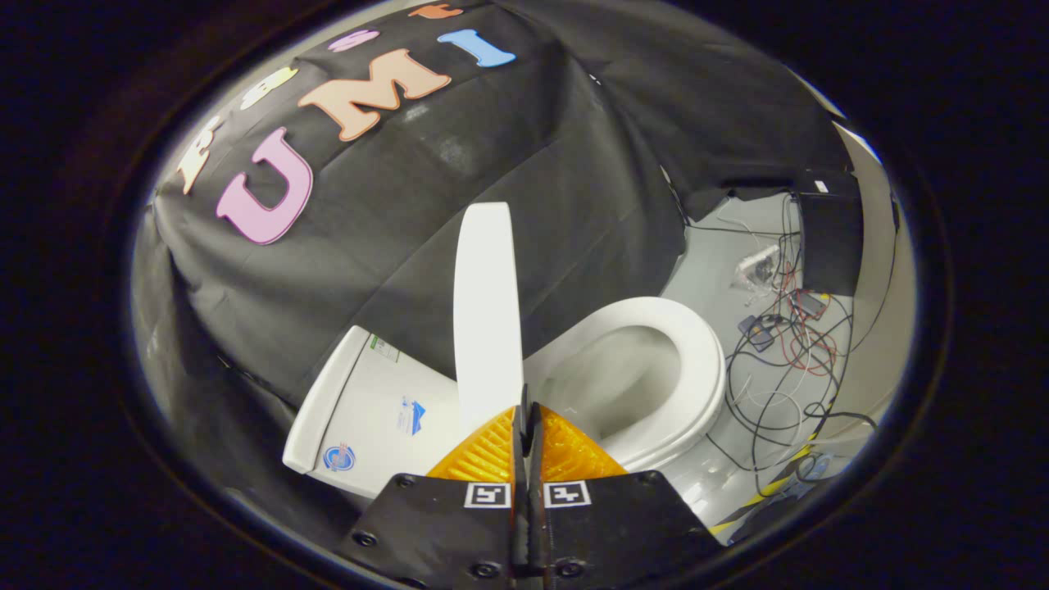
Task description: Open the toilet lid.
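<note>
Your gripper (524, 410) sits at the bottom centre of the frame, pointing forward and up. Its two fingers (492, 447) are pressed together with no gap between them, tips meeting, nothing pinched there.

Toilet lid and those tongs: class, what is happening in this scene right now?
A person's handheld tongs are closed together, their tips at the lower edge of the raised toilet lid; whether they pinch it is unclear. The lid stands upright, seen edge-on, between the tank and the exposed toilet seat. Cables lie on the floor beyond.
</note>
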A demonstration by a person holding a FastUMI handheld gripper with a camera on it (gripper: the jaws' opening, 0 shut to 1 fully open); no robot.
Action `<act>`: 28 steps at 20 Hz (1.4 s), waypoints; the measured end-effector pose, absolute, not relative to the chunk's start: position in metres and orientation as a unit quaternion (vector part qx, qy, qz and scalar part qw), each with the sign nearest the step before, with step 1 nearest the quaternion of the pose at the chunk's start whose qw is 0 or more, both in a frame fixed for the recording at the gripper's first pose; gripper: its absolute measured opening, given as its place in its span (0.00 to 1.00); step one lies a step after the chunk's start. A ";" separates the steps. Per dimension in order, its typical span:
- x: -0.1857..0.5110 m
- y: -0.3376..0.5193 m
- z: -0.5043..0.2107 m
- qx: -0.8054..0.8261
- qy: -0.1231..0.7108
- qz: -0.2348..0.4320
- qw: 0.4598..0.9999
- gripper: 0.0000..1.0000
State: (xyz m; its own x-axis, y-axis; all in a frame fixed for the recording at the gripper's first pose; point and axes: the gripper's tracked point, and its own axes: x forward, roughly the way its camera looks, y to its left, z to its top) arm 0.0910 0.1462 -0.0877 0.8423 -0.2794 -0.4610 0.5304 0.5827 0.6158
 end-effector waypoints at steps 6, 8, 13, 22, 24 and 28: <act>0.102 0.162 -0.069 0.362 0.155 -0.229 0.890 0.00; 0.104 0.167 -0.066 0.337 0.165 -0.230 0.898 0.01; 0.115 0.184 -0.046 0.296 0.178 -0.231 0.910 0.01; 0.135 0.217 -0.024 0.242 0.181 -0.234 0.924 0.00; 0.141 0.226 -0.020 0.239 0.178 -0.232 0.926 0.01; 0.149 0.241 -0.013 0.220 0.170 -0.236 0.931 0.00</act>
